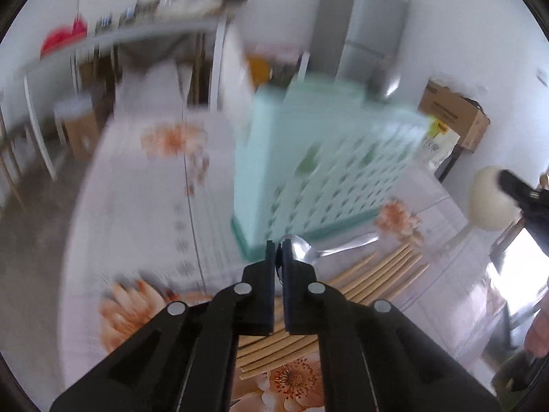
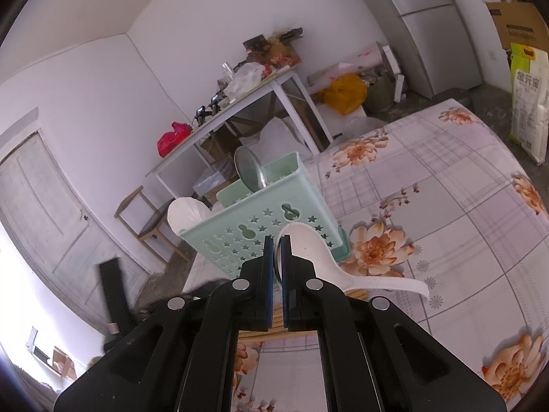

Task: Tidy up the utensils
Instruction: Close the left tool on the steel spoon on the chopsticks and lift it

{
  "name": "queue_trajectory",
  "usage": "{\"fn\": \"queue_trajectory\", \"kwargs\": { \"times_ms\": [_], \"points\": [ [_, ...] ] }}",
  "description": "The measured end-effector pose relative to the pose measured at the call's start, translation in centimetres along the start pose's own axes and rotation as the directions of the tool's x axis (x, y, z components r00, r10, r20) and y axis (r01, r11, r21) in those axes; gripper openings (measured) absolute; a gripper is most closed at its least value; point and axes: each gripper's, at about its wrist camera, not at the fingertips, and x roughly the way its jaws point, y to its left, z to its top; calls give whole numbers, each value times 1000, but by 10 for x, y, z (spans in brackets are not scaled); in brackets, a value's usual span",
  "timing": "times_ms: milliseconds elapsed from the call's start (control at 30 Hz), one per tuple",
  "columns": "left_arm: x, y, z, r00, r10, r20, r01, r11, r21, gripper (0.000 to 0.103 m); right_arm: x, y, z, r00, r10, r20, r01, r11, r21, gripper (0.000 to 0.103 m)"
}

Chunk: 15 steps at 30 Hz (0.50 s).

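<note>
A mint-green perforated utensil holder (image 1: 322, 164) stands on the floral tablecloth; it also shows in the right wrist view (image 2: 267, 219), holding a metal spoon (image 2: 248, 168) and a white spoon (image 2: 187, 214). My left gripper (image 1: 278, 250) is shut on a metal spoon (image 1: 303, 250) just in front of the holder, above several wooden chopsticks (image 1: 377, 274). My right gripper (image 2: 278, 247) is shut on a white ladle-style spoon (image 2: 329, 261), held in front of the holder. The right gripper and its white spoon (image 1: 490, 202) show at the right edge of the left wrist view.
The table carries a floral checked cloth (image 2: 446, 206). Beyond it stand a cluttered white side table (image 2: 240, 103), a grey fridge (image 1: 370, 27), cardboard boxes (image 1: 456, 113), a rice bag (image 2: 528, 103) and a wooden chair (image 2: 151, 219). The left wrist view is motion-blurred.
</note>
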Motion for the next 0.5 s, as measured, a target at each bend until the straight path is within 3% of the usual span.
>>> {"fn": "queue_trajectory", "kwargs": {
  "times_ms": [133,367,500],
  "points": [
    [-42,-17,10,991,38,132,-51,994,93,2,0,0,0,1000,0,0,0,1000,0,2],
    [-93,-30,27,967,-8,253,-27,990,135,2,-1,-1,0,1000,-1,4,1,1000,-2,2],
    [-133,-34,40,936,-32,351,-25,988,156,2,-1,-1,-1,1000,-2,6,2,1000,-1,2]
  ]
}}
